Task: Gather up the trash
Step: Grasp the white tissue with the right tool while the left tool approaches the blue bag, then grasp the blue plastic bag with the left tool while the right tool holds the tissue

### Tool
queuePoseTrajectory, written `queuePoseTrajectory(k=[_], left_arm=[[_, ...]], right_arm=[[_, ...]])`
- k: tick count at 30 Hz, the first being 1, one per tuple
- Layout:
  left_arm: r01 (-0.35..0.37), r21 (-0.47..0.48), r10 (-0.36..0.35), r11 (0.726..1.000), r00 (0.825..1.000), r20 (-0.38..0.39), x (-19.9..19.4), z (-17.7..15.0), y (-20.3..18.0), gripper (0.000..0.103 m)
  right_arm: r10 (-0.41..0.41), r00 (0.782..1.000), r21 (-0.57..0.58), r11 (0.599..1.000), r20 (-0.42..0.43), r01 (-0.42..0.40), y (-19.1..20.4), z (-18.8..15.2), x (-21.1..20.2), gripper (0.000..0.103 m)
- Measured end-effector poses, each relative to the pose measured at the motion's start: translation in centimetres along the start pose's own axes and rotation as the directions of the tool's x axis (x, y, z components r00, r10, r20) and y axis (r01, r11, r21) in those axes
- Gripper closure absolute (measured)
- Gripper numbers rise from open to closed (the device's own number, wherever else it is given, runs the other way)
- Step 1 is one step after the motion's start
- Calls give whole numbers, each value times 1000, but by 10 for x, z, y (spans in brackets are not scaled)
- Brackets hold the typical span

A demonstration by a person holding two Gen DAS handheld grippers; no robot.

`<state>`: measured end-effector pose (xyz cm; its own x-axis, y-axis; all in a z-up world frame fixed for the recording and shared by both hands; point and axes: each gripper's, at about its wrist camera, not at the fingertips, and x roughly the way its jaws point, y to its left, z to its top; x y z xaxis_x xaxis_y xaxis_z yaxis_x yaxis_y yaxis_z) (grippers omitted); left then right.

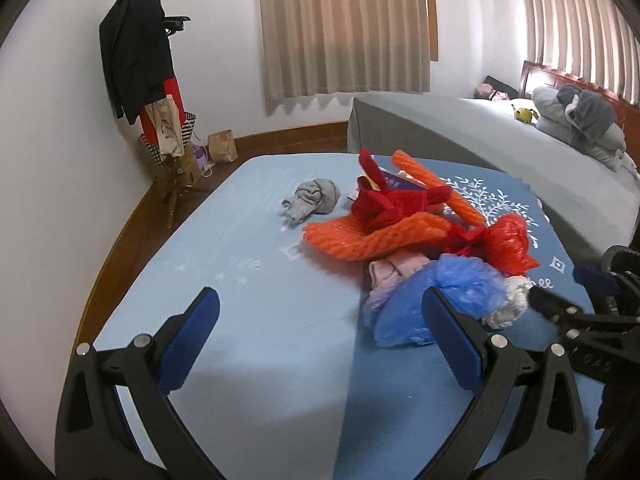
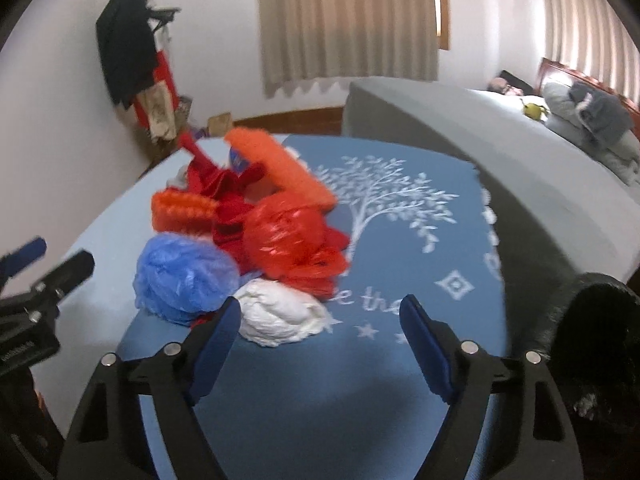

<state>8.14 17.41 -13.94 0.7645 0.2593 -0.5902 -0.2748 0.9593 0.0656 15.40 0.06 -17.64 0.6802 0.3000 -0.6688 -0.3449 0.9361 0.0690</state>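
A heap of trash lies on a blue mat [image 1: 256, 320]: a crumpled blue plastic bag [image 1: 436, 300] [image 2: 184, 280], a red plastic bag [image 1: 508, 240] [image 2: 288, 236], a white wad [image 1: 508, 304] [image 2: 280, 312], orange foam net [image 1: 376, 236] [image 2: 280, 164], red strips [image 1: 396, 200] and a grey rag [image 1: 316, 196]. My left gripper [image 1: 320, 316] is open and empty, its right finger just in front of the blue bag. My right gripper [image 2: 320, 316] is open and empty, its left finger beside the white wad. A black bag's rim [image 2: 600, 320] shows at the right.
A grey-covered bed [image 1: 500, 148] with pillows stands to the right behind the mat. A coat rack [image 1: 140, 48] with clothes and paper bags [image 1: 222, 146] stands in the left corner. Wooden floor borders the mat's left side. Curtains hang on the back wall.
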Motion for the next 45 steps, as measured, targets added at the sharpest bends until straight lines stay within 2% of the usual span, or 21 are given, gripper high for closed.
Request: queuePoseTrajectory(k=[3, 5, 7, 8, 9, 13, 17, 25, 32, 34, 35, 36, 37, 39, 42, 45], left_arm=[[-6, -6, 6, 1000, 1000, -5, 8, -1, 3, 5], [-5, -13, 5, 1000, 1000, -9, 9, -2, 5, 5], [-1, -21, 1, 1000, 1000, -13, 12, -2, 6, 5], [2, -23, -3, 1000, 1000, -16, 14, -3, 6, 5], [7, -23, -7, 1000, 1000, -21, 16, -4, 6, 5], [24, -21, -25, 999, 999, -37, 21, -5, 3, 6], [53, -2, -53, 999, 998, -40, 20, -6, -8, 18], [161, 22, -160, 987, 986, -38, 20, -7, -47, 17], [180, 49, -177, 982, 982, -65, 41, -4, -82, 16], [177, 60, -172, 982, 982, -80, 47, -7, -89, 24], [179, 66, -173, 982, 981, -89, 49, -8, -90, 37], [177, 76, -169, 981, 981, -97, 51, -9, -92, 45], [167, 83, -159, 982, 983, -93, 51, -11, -93, 47], [165, 90, -158, 982, 984, -78, 48, -12, -91, 62], [167, 70, -163, 983, 985, -64, 42, -11, -84, 79], [178, 53, -175, 983, 983, -52, 34, -10, -77, 90]], right_arm=[[16, 999, -15, 1000, -35, -16, 7, -3, 18, 29], [39, 998, -20, 999, -56, -40, 10, -5, 25, 36], [60, 996, -22, 998, -70, -62, 10, -6, 29, 46], [93, 992, -22, 995, -82, -95, 10, -8, 31, 59], [120, 988, -22, 992, -92, -123, 11, -9, 32, 64], [131, 989, -23, 991, -74, -133, 7, -10, 25, 74], [129, 989, -11, 991, -68, -130, -5, -11, 13, 75], [53, 997, 24, 998, -57, -52, -37, -19, -14, 75], [26, 998, 77, 997, -52, -22, -62, -18, -20, 75], [26, 999, 79, 997, -48, -23, -65, -18, -22, 75], [27, 999, 80, 996, -45, -24, -66, -18, -23, 75], [29, 999, 81, 996, -42, -25, -66, -18, -24, 75], [29, 999, 80, 996, -39, -26, -66, -17, -25, 75], [30, 999, 77, 997, -32, -28, -65, -16, -27, 75], [32, 999, 77, 997, -22, -30, -65, -16, -32, 74], [35, 999, 80, 996, -11, -34, -64, -15, -37, 74]])
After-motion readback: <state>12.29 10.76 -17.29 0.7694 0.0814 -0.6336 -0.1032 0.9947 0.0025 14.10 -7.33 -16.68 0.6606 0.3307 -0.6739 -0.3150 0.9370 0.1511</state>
